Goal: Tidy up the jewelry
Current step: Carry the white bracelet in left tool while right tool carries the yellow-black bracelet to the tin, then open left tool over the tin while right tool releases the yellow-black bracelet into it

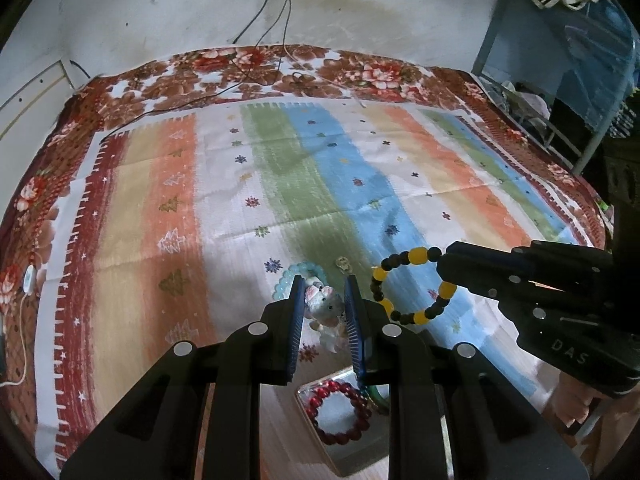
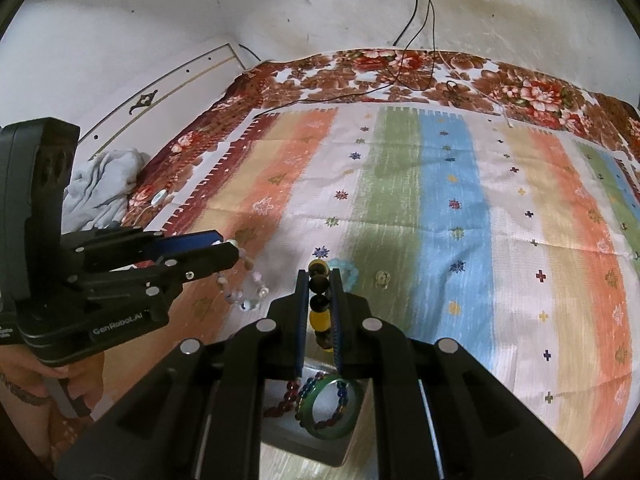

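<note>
**Both tongs loaded above the jewelry box; release pending**

The left gripper (image 2: 236, 252) is holding a pale, translucent bead bracelet (image 2: 244, 286), its fingers closed on one end so that the loop is hanging free in the air over the striped cloth (image 2: 520, 220). In its own view those fingers are showing a gap with the pale beads (image 1: 324, 304) between them. Moving right, the right gripper (image 2: 320, 312) is clamping a yellow-and-black bead bracelet (image 1: 408, 284), the beads stacked between its closed pads and the rest of the loop standing out to the side. Below both tools the box (image 2: 336, 452) is lying open, already holding a red bead bracelet (image 1: 340, 412), a green bangle (image 2: 332, 408) and a dark multicoloured strand (image 2: 316, 404). Farther out on the cloth a light blue scalloped ring (image 2: 346, 268) and a small clear charm (image 2: 382, 278) are resting, well apart from the box.

Judgement: the step in hand appears to be depositing. Each loop should be lowered until hanging inside the walls before the fingers part, one tool at a time, so the strands are not tangling or draping over the rim.
</note>
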Available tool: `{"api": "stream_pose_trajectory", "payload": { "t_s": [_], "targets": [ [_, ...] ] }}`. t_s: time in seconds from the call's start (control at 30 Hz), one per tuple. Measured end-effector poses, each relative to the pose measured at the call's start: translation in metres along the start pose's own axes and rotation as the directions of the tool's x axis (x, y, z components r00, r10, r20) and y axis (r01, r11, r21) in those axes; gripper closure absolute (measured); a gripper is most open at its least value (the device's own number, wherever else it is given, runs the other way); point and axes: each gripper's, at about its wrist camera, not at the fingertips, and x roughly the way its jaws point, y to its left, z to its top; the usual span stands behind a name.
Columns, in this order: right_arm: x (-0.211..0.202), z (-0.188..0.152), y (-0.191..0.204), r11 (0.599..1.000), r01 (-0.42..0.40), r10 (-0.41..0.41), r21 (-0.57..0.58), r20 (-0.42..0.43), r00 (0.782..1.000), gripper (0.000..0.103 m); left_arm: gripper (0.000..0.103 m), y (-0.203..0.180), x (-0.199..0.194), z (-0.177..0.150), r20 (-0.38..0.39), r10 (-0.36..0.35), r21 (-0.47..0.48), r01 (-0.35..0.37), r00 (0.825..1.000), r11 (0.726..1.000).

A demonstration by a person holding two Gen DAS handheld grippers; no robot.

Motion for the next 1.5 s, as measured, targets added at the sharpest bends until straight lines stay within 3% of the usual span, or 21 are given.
{"api": "stream_pose_trajectory", "payload": {
  "t_s": [0.83,1.5],
  "targets": [
    [-0.018,-0.054,0.014,0.999,-0.037,0.036,-0.003,-0.046,0.998,0.092,0.084,-0.028,-0.027,-0.054,-0.012,-0.046,0.026,0.047,0.999,0.999],
    [-0.019,-0.065,0.014,0.998,-0.061,0.062,0.018,-0.062,0.996,0.091,0.083,-0.030,-0.022,-0.067,-0.040,-0.053,0.021,0.053,0.998,0.998]
  ]
}}
